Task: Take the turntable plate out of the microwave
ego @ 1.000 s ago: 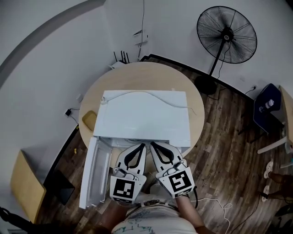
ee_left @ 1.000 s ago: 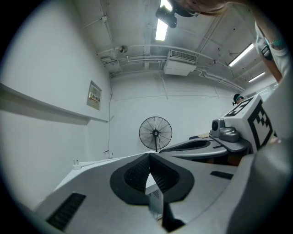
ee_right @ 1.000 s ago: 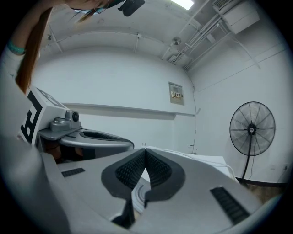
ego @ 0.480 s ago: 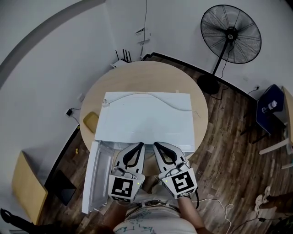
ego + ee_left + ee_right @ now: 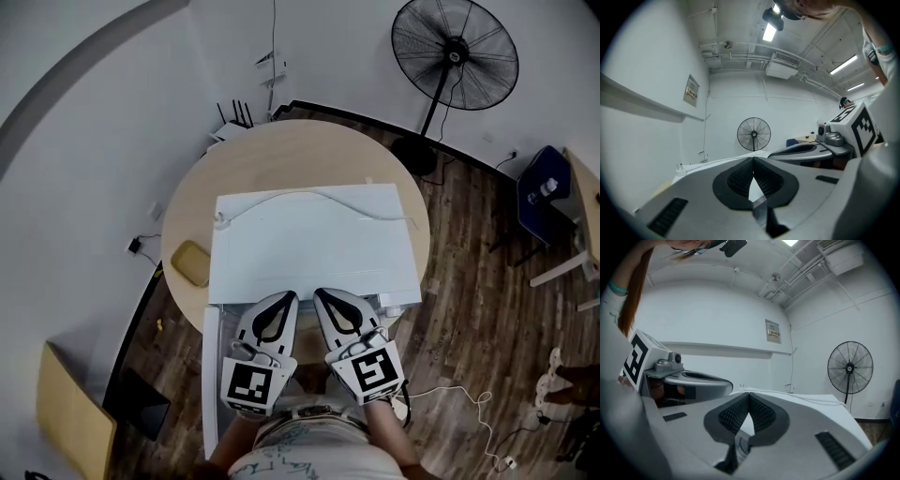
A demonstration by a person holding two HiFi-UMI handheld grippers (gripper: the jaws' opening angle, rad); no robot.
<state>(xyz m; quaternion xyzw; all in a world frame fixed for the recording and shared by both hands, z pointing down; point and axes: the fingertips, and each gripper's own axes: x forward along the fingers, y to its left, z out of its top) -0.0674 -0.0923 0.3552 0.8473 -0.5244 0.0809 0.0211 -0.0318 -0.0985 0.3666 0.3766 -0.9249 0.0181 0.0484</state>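
White and boxy, the microwave (image 5: 314, 244) sits on a round wooden counter (image 5: 281, 150). Its door (image 5: 212, 375) hangs open on the left side, so the way in is free. The person stands right in front of it and holds the left tool (image 5: 284, 298) and the right tool (image 5: 319, 295) side by side, pointing at the open front. Both tools have their jaws pressed together with nothing between them, and each tool's own view shows the ribbed pads meeting at the tips. The turntable plate cannot be seen in any view. It is most likely inside the microwave, hidden under the white top, because the head view looks down from above. The tools seem too high to reach in, since their views look across the microwave's top toward a fan (image 5: 454, 54). A likely next step is to go lower, spread the jaws and reach for the plate's rim. Two tools close together make sense, as such a plate is wide and probably slippery. A cord (image 5: 309, 194) lies on top, out of the way.
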